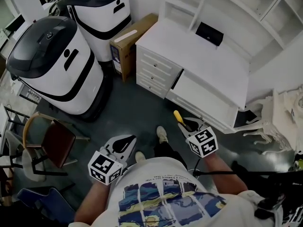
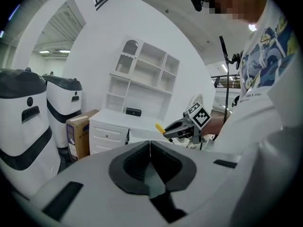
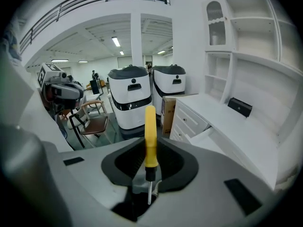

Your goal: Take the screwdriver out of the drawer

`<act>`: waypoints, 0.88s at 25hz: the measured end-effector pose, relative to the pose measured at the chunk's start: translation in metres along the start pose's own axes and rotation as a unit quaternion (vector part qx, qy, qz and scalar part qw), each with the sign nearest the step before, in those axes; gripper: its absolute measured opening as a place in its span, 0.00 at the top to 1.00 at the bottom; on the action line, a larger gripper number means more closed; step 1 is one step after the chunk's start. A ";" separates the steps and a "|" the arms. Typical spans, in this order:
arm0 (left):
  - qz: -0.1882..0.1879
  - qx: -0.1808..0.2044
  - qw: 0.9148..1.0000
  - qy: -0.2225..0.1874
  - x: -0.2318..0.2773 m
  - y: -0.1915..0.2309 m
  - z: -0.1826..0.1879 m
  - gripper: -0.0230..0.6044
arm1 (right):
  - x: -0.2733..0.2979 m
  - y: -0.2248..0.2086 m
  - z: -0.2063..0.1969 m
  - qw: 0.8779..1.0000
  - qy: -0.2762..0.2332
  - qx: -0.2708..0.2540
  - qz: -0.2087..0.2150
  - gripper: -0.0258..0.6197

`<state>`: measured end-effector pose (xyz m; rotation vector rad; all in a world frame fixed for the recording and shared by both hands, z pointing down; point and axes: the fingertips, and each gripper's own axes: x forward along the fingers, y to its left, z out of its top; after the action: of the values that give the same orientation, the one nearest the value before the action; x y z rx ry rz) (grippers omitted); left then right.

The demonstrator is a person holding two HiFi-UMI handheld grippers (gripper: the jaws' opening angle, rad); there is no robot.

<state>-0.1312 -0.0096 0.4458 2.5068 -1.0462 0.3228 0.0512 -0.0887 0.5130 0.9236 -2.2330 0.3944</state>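
Nearest you, your left tongs [image 2: 150, 148] are closed on nothing, the pads meeting edge to edge, held low beside your body. Your right tongs [image 3: 149, 171] are clamped on the screwdriver [image 3: 150, 136]. The pads pinch the lower part of the yellow handle, the upper part stands out past the tips, and the thin shaft points back toward the camera. So the screwdriver is in your right grip, in the air above the floor [image 1: 137, 103] and clear of the open drawer [image 1: 203, 94] in front of you.

By my reading the take-out itself is done, and what remains is carrying the tool off cleanly. Keep the squeeze firm and avoid quick wrist flicks, since a round handle could roll or lever loose between 2 flat pads.

Just ahead, the drawer front juts out from the white counter [image 1: 189, 51]. That lip is the nearest edge to your right tongs, so stay off it. Further back, a small black box [image 1: 209, 33] lies on the counter under the shelves [image 1: 222, 4].

Your left side is tighter. A chair [image 1: 54, 143] stands close by, then 2 large white machines [image 1: 52, 63] with dark tops, and a cardboard box [image 1: 130, 44] sits against the counter's side. The bare floor between you and the drawer looks like your free lane.
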 end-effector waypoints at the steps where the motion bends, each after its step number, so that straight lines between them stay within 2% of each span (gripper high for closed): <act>1: -0.001 0.000 1.000 0.000 -0.002 -0.001 -0.001 0.94 | -0.002 0.006 -0.001 1.000 0.000 -0.001 0.003 0.82; 10: -0.011 0.003 1.000 -0.006 -0.010 -0.014 -0.011 0.94 | -0.014 0.038 -0.008 1.000 -0.003 -0.011 0.017 0.82; 22: -0.017 0.005 1.000 -0.007 -0.015 -0.024 -0.016 0.94 | -0.023 0.050 -0.007 1.000 -0.008 -0.016 0.020 0.82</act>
<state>-0.1251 0.0220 0.4478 2.5356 -1.0088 0.3026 0.0309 -0.0382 0.5009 0.8699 -2.2680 0.3699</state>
